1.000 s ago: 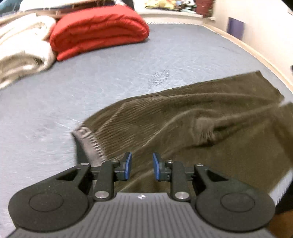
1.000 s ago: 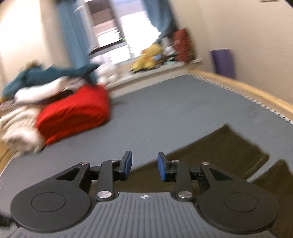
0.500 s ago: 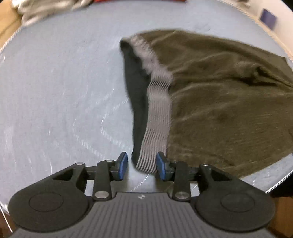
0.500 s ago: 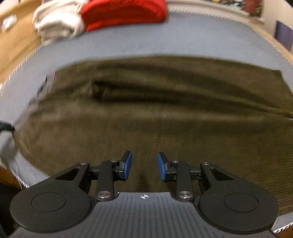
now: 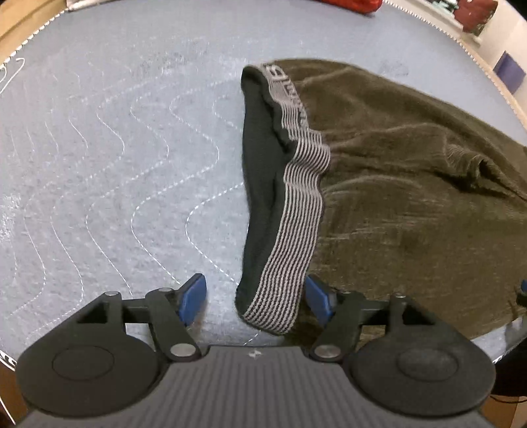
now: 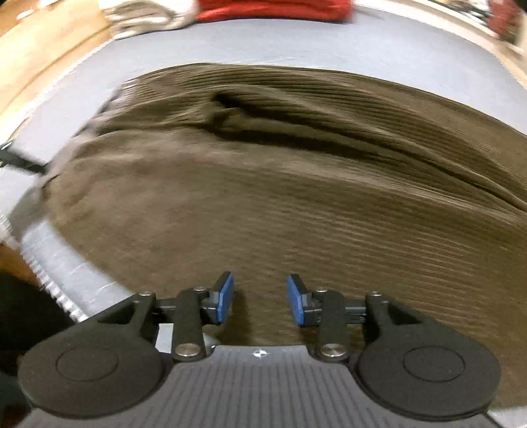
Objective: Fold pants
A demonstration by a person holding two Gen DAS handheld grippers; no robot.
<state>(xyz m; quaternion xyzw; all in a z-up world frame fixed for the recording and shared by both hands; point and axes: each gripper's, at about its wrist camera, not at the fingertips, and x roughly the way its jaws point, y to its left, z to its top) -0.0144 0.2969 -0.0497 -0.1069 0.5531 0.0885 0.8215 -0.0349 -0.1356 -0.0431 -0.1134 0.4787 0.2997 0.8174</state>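
Olive-brown ribbed pants [image 5: 411, 184] lie flat on a grey quilted mattress [image 5: 98, 164]. Their striped grey waistband [image 5: 293, 224] runs toward me, with dark lining showing at its left. My left gripper [image 5: 257, 296] points down at the near corner of the waistband; its jaws are opening wide, the corner lies between the blue pads and neither pad presses on it. In the right wrist view the pants [image 6: 296, 197] fill the picture. My right gripper [image 6: 260, 299] hovers over the fabric near the mattress edge, jaws opening, nothing pinched between them.
A red folded quilt [image 6: 273, 8] and pale bedding [image 6: 148, 14] lie at the far end of the mattress. The mattress's near edge [image 6: 59, 273] drops off at the lower left of the right wrist view. A wall and a purple object [image 5: 509, 74] stand far right.
Both grippers dropped and tilted down toward the pants. The left came to the waistband corner and spread its jaws. The right swung from the room onto the pants and widened slightly.
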